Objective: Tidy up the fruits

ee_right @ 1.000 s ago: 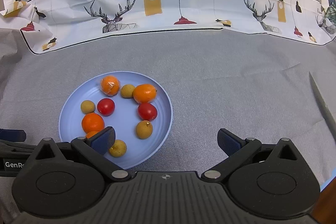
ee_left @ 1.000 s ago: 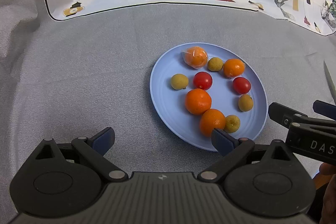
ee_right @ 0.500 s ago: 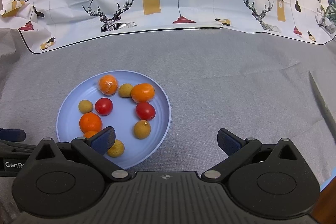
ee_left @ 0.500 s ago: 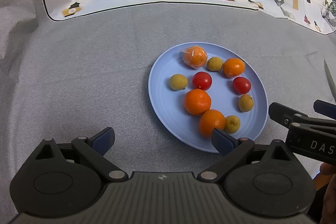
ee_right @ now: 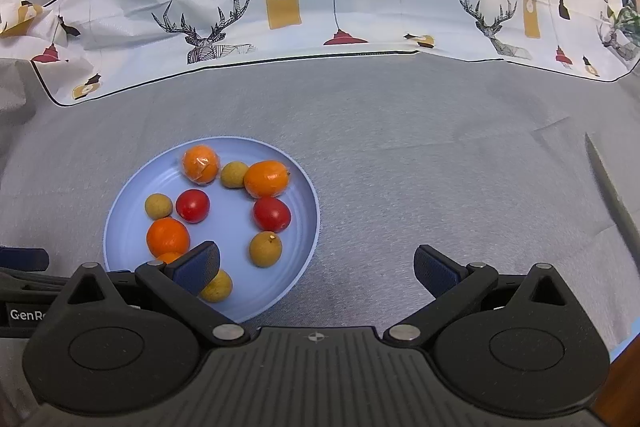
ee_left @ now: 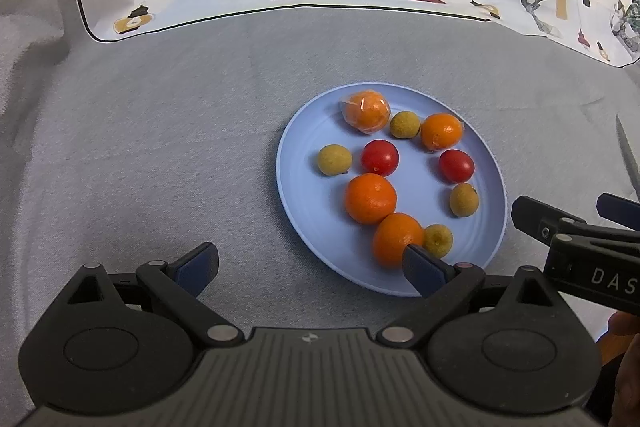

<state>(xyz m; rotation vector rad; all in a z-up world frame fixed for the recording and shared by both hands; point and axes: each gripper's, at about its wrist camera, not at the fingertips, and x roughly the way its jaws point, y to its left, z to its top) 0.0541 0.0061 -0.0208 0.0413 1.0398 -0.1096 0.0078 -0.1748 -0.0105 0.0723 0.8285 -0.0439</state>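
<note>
A light blue plate [ee_left: 304, 187] [ee_right: 120, 223] on the grey cloth holds several fruits: oranges, two of them in clear wrap [ee_left: 366, 109], two red tomatoes [ee_left: 379, 157] [ee_right: 272, 214] and small yellow-brown longans [ee_left: 334, 159] [ee_right: 265, 249]. My left gripper [ee_left: 312, 263] stands open just short of the plate's near edge, its right fingertip in front of an orange [ee_left: 394, 238]. My right gripper [ee_right: 316, 265] is open too, nothing between its fingers, its left fingertip over the plate's near part. The right gripper's fingers [ee_left: 536, 223] show at the left wrist view's right edge.
A knife blade [ee_right: 612, 191] [ee_left: 628, 155] lies on the cloth to the right of the plate. A white printed cloth [ee_right: 320, 11] with deer and lamps runs along the back. Bare grey cloth [ee_left: 140, 147] spreads left of the plate and between the plate and the knife.
Both views have shifted very slightly; the plate sits a little further left in the right wrist view. The fruits have not moved and both grippers stay open.
</note>
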